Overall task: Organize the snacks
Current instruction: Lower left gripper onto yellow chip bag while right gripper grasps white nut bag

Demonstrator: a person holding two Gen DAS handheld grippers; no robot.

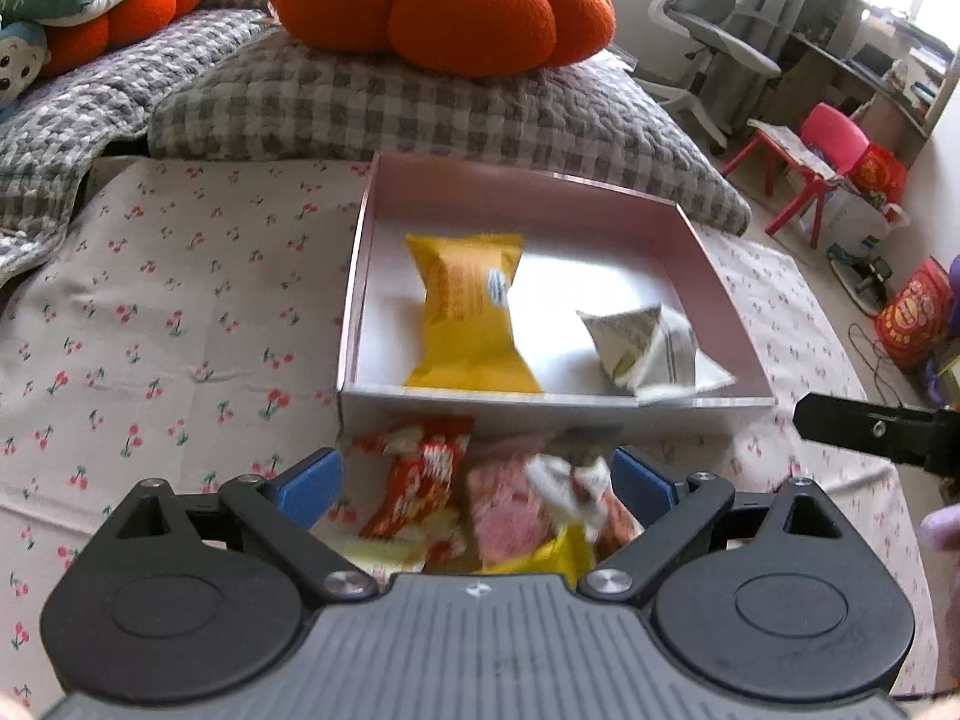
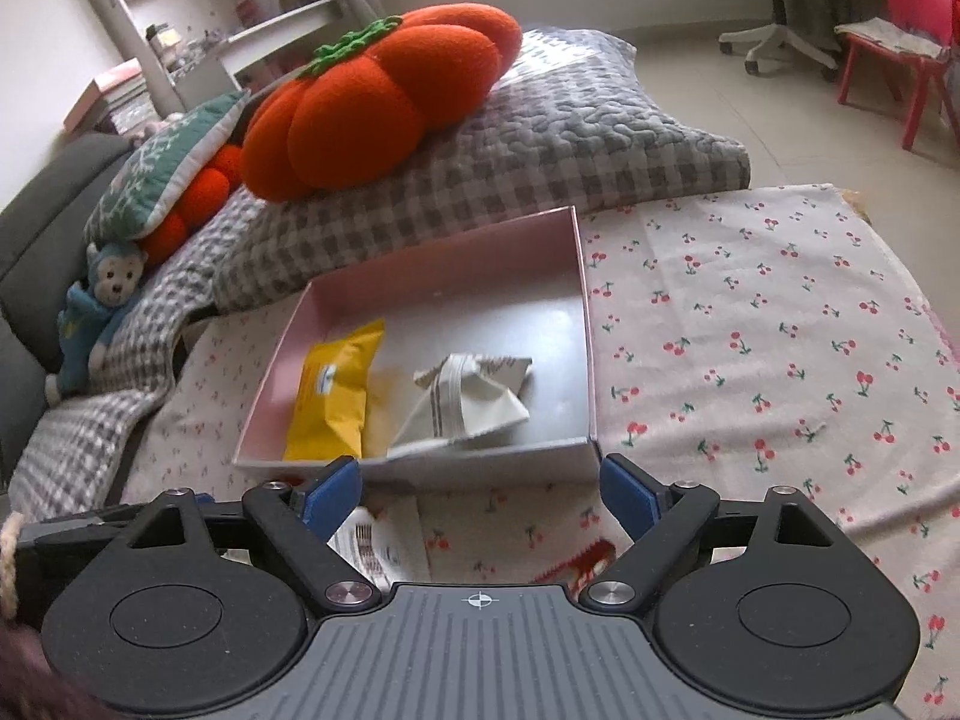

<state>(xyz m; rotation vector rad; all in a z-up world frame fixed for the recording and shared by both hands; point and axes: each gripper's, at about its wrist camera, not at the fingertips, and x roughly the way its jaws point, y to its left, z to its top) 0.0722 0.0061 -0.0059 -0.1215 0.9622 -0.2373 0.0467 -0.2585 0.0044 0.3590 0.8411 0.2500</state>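
A shallow pink box (image 1: 714, 276) (image 2: 444, 258) sits on the cherry-print cloth. Inside it lie a yellow snack packet (image 1: 468, 312) (image 2: 336, 390) and a white triangular packet (image 1: 648, 348) (image 2: 468, 402). My left gripper (image 1: 477, 480) is open, just before the box's near wall, over a pile of loose snacks: a red-and-white packet (image 1: 420, 480), a pink packet (image 1: 510, 510) and a crumpled white wrapper (image 1: 564, 480). My right gripper (image 2: 480, 492) is open and empty near the box's front edge, above a white printed packet (image 2: 372, 546). Its finger shows in the left wrist view (image 1: 870, 426).
A grey checked quilt (image 1: 420, 102) (image 2: 540, 138) with an orange pumpkin cushion (image 1: 444, 0) (image 2: 384, 96) lies behind the box. A blue plush toy (image 2: 102, 306) sits at the left. An office chair (image 1: 708, 30) and a pink child's chair (image 1: 822, 156) stand on the floor beyond.
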